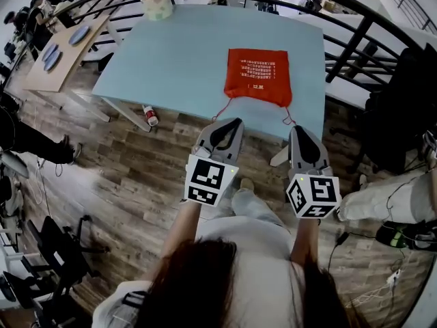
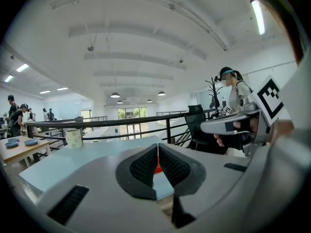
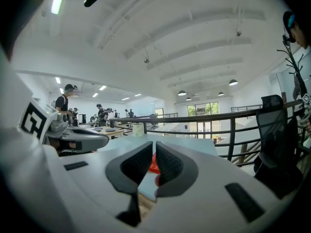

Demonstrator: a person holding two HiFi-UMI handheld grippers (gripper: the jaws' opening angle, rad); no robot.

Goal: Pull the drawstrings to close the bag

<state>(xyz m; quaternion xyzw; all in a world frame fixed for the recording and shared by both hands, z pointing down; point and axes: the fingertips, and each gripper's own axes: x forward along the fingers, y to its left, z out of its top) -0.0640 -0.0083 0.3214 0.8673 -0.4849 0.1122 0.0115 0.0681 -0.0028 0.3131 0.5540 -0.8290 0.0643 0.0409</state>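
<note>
**Both grippers clenched on the bag's drawstrings**

The left gripper (image 1: 234,122) is clamped on the left drawstring (image 1: 221,108), which shows as a thin red line between its pads. The right gripper (image 1: 298,128) pinches the right drawstring (image 1: 287,117). Both strings run to the red bag (image 1: 258,74), which lies flat by the near edge of the pale blue table (image 1: 171,53). A pale roll (image 1: 157,3) stands at the far corner, well apart. A black railing (image 1: 355,43) curves behind the table, with wood floor (image 1: 130,169) below. The bag's print is too small to read.
</note>
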